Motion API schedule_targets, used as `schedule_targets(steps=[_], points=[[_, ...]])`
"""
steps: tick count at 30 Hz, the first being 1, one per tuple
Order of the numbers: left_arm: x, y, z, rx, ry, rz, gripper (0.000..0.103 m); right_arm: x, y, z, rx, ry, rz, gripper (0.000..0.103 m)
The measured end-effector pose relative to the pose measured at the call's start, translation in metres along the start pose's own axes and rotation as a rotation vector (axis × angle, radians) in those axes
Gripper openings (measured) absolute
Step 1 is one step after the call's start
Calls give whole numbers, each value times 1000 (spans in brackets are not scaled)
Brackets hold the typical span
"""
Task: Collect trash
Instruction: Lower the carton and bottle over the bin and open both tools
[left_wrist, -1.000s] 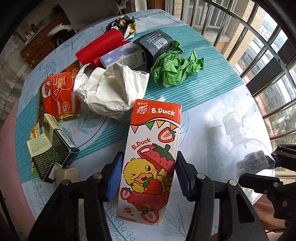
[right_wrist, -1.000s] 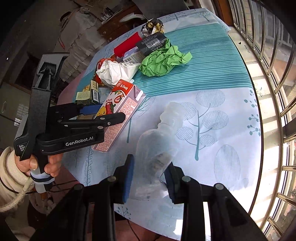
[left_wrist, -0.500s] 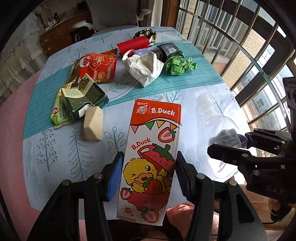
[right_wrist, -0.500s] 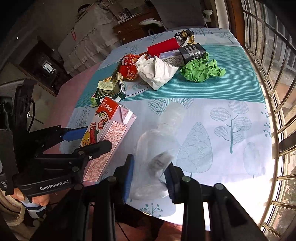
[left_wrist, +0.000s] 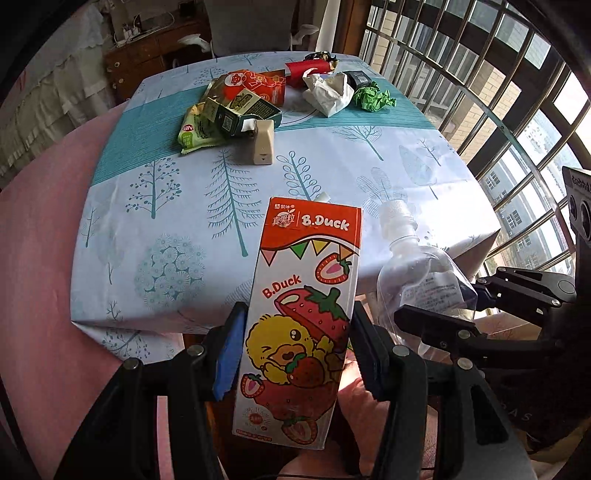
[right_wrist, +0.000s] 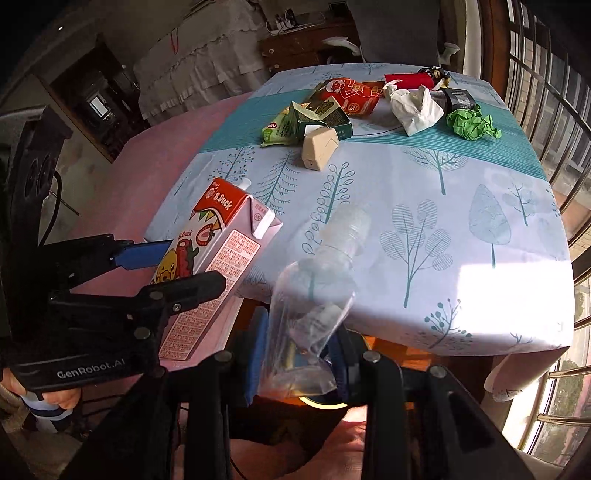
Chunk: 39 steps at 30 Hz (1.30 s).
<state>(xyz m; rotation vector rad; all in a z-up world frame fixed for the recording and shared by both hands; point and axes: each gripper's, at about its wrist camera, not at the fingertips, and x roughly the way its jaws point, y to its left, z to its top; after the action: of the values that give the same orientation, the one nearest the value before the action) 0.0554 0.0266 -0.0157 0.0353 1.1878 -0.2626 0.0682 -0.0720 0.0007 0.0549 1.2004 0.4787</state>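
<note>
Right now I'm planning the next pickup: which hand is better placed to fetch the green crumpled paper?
Neither yet: left gripper clamps the carton, right gripper the bottle. Once emptied, right; the green paper lies on its side.

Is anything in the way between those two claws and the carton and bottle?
No. The left gripper is already clamped on the strawberry carton, and the right gripper on the clear bottle. No bin is visible.

The tabletop (left_wrist: 229, 206), under a tree-print cloth, carries a far cluster: green crumpled paper (left_wrist: 373, 96), white crumpled paper (left_wrist: 327, 94), red snack bag (left_wrist: 255, 88), green carton (left_wrist: 242, 114), beige block (left_wrist: 263, 144).
</note>
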Motion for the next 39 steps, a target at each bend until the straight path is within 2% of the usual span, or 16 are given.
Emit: schedule_targets(steps=[4,9,15,23,30,31,33,34,35,37,39], points=[[4,7,-40,4,38,-3,52,13,25,-37,8,31,-7,32],[17,8,-78,-10,98,-22,52,35,43,-79,28,121,-7,32],[54,2,-111,-49,168,-35,53,65,36,-113,68,201,-11,32],[148,-6,-145,-100,245,-28,53,144,-11,-156,163,249,-39,33],[244,4,-150,-163,240,-9,54,236,-58,-181,196,274,-57,34],[254,7,-151,-175,238,-4,55,248,-63,-182,195,277,-47,36],[272,12,-151,-192,235,-13,65,272,-72,-182,186,288,-53,37],[279,14,-152,-203,235,-16,77,283,-76,-182,182,293,-62,37],[285,15,-154,-214,234,-11,84,292,-80,-181,177,296,-66,39],[296,18,-157,-224,245,-3,86,305,-86,-179,169,305,-84,53],[304,21,-159,-227,266,13,86,311,-91,-174,163,298,-96,55]])
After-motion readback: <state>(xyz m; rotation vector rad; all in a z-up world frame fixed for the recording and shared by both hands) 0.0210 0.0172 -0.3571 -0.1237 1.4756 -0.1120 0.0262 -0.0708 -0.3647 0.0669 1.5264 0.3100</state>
